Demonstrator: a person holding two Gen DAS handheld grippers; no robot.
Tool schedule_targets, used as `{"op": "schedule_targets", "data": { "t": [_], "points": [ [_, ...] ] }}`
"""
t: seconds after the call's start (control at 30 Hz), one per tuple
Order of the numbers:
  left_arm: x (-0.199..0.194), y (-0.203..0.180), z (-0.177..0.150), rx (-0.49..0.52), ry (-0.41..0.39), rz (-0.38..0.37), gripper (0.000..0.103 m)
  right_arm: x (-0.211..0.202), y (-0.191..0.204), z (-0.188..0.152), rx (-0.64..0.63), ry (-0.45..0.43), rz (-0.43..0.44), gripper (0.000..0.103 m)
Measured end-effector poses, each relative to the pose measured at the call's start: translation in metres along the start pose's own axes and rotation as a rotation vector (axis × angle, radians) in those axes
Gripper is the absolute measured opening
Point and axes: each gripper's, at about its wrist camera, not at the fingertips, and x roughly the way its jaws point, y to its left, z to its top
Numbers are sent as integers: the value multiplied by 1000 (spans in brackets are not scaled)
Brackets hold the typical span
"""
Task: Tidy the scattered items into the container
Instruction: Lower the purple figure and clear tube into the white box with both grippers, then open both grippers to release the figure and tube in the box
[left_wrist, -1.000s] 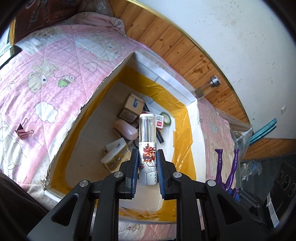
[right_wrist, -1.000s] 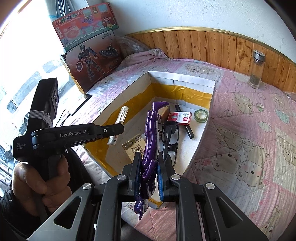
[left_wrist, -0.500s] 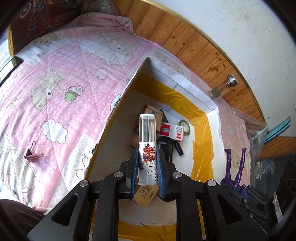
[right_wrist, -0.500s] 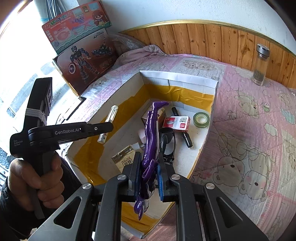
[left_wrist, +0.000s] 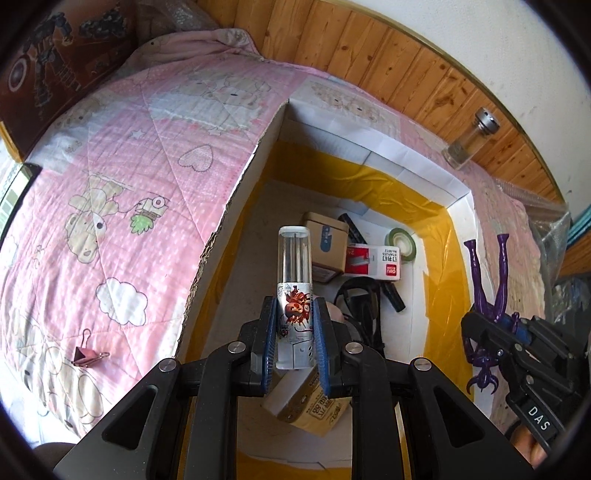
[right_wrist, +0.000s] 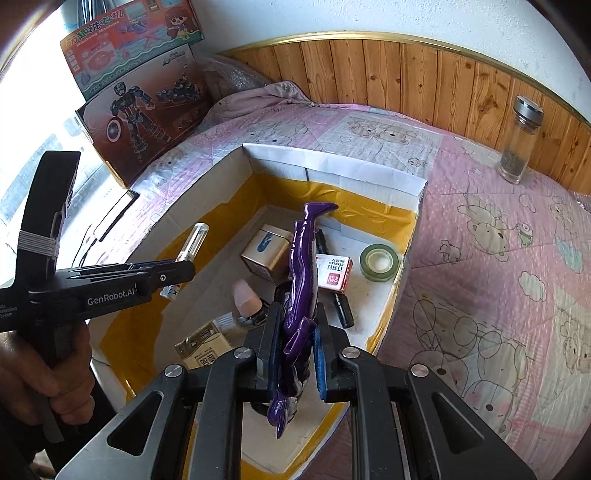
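- Left gripper (left_wrist: 294, 339): jaws clamped on a clear tube (left_wrist: 294, 295) with a printed label, tube upright at frame centre, over the box (left_wrist: 406, 173).
- In the right wrist view the same tube (right_wrist: 188, 254) sits at left centre, held out past the left gripper (right_wrist: 173, 271) over the box's (right_wrist: 332, 166) left wall.
- Right gripper (right_wrist: 293, 354): jaws clamped on a purple figure (right_wrist: 303, 280), legs pointing up-frame, body hanging below the jaws, over the box interior.
- In the left wrist view the figure (left_wrist: 487, 280) and right gripper (left_wrist: 495, 325) are at right, at the box's right wall.
- Box: open cardboard, yellow tape lining, on a pink quilt (left_wrist: 110, 184) on the bed.
- Inside: tan carton (right_wrist: 264, 249), red staples pack (right_wrist: 334, 275), green tape roll (right_wrist: 380, 258), black marker (right_wrist: 341, 308), dark glasses (left_wrist: 360, 306), pink item (right_wrist: 245, 297), tan pack (right_wrist: 205, 349) lower left.
- Outside the box: pink binder clip (left_wrist: 86, 354) on the quilt, lower left of the left wrist view.
- Glass bottle (right_wrist: 519, 144) stands upper right by the wood panelling; toy boxes (right_wrist: 136, 88) upper left.
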Motion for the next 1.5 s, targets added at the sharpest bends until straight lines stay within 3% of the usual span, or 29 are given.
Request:
{"op": "schedule_targets", "data": {
  "t": [0.47, 0.77, 0.87, 0.97, 1.1, 1.2, 1.3, 1.5],
  "points": [
    [10, -1, 4, 14, 36, 39, 20, 28, -7, 12, -55, 46, -77, 17],
    [12, -1, 5, 11, 50, 43, 22, 29, -14, 17, -41, 51, -59, 18],
    [10, -1, 1, 9, 58, 14, 30, 26, -15, 14, -30, 50, -51, 23],
    [6, 0, -4, 2, 53, 0, 31, 21, -15, 10, -26, 48, -42, 30],
    [-11, 0, -11, -3, 23, -1, 35, 13, -13, 4, -21, 49, -19, 31],
    [-31, -1, -21, 26, -42, 63, 52, 5, -10, -2, -21, 45, 3, 38],
    [-47, -1, -32, 49, -80, 96, 52, -3, -3, -11, -41, 52, 26, 43],
    [-63, -2, -49, 29, -87, 70, 52, -20, 15, -37, -117, 84, 45, 47]
  ]
}}
